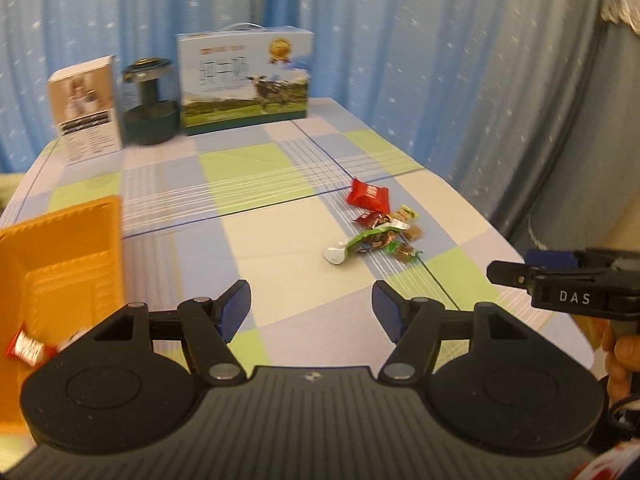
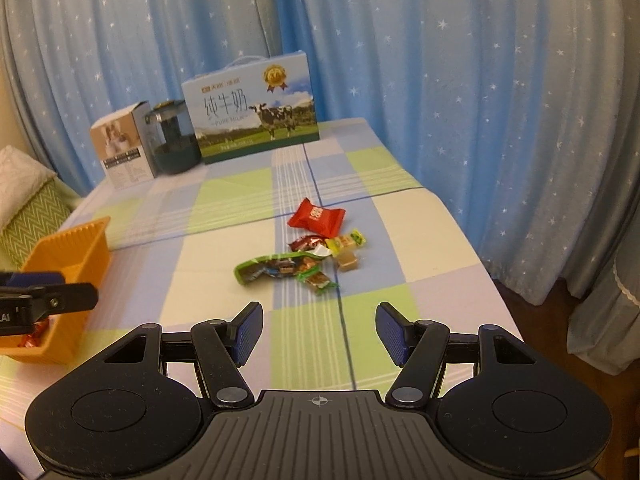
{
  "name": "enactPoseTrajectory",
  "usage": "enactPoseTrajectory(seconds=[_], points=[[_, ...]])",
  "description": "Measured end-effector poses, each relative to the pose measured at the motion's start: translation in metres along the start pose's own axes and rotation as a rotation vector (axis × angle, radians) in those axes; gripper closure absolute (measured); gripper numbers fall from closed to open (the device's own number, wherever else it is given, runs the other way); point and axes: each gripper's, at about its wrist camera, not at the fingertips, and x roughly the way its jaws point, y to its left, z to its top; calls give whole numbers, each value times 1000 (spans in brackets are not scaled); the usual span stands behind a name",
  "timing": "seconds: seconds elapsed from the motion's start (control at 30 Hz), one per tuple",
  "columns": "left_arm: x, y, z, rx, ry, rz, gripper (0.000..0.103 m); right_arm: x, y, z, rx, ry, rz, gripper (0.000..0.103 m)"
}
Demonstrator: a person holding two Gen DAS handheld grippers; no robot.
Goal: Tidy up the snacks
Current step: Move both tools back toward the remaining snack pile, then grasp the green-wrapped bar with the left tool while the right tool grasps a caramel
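- Left gripper is hovering, ribbed blue pads spread apart, empty.
- Right gripper is gaping too, nothing between.
- Crinkly foil snack wrappers are lying clustered ahead of the right fingertips.
- Ridged orange plastic bin is sitting left of the left fingers.

Orange basket blurred, cut by left edge; red snack inside partly hidden.

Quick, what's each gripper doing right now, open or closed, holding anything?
Left gripper: open, holding nothing, beside the orange bin.
Right gripper: open, holding nothing, pointed at the snack pile.
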Motion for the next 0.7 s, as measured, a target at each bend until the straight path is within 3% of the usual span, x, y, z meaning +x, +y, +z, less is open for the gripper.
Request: enactPoseTrajectory(seconds=[0.4,0.5,0.7], points=[[77,-6,7,117,51,-40,39,86,-10,6,-198,42,70,41],[94,-4,9,125,60,-44,39,109,-9,7,-225,70,80,54],[117,0,14,128,66,-71,40,148,-9,14,-261,87,123,62]])
